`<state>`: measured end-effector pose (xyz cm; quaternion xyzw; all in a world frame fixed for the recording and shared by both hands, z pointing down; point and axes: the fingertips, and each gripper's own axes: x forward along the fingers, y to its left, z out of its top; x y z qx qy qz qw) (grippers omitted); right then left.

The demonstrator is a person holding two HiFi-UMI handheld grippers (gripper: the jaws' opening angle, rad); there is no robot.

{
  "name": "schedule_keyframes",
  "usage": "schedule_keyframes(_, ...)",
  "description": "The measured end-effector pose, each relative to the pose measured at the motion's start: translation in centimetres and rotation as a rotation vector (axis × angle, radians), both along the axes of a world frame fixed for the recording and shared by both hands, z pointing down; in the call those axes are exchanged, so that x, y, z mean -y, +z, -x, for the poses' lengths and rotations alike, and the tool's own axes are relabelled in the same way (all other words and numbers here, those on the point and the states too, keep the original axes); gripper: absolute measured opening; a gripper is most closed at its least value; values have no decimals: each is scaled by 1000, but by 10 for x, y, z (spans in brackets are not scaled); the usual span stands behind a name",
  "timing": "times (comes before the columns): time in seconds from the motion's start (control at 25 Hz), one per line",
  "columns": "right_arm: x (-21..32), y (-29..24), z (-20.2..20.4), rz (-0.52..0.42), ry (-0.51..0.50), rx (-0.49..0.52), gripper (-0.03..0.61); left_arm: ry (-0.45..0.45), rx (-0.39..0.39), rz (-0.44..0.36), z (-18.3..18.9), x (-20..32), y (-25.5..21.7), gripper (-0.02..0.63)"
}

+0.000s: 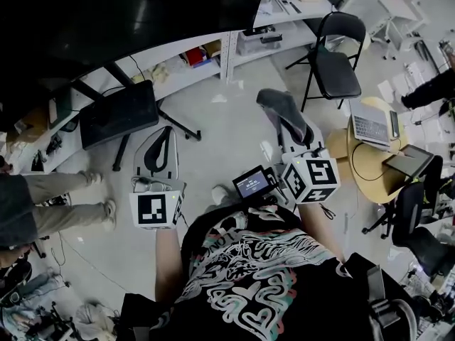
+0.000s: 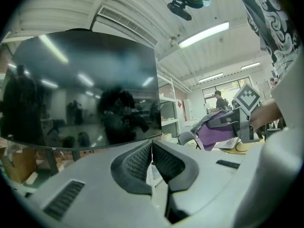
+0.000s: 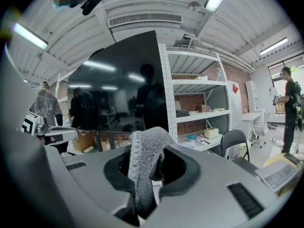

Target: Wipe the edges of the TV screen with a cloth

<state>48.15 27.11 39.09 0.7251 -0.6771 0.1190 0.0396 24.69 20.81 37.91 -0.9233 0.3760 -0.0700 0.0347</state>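
The TV screen (image 1: 128,13) is a large dark panel on a stand, filling the top left of the head view. It is also ahead of the jaws in both gripper views (image 2: 80,89) (image 3: 118,89). My right gripper (image 1: 283,114) is shut on a grey fluffy cloth (image 3: 145,160), which sticks up between its jaws and drapes over the tips (image 1: 279,105). It is held short of the screen's right edge. My left gripper (image 1: 158,151) is lower left of it with its jaws pressed together and nothing between them (image 2: 152,144). Neither gripper touches the screen.
White shelving (image 1: 213,55) runs behind and right of the TV. A black folding chair (image 1: 334,62) stands at the right, with a round wooden table (image 1: 359,165) holding a laptop (image 1: 373,126) beside it. A black stool (image 1: 117,112) and a seated person's legs (image 1: 50,197) are at the left.
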Motion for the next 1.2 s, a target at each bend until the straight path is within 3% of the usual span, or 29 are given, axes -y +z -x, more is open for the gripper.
schedule_keyframes(0.48,61,14,-21,36,22,-13,92,28,6,7,-21,64,8,19)
schedule_keyframes(0.88,155,20,-54,75,-23,-35,92,23,13,12,-67,153,0,20)
schedule_keyframes(1.2,199,26,-84,85,-73,-47,92,16,40,39,-107,189,10,20)
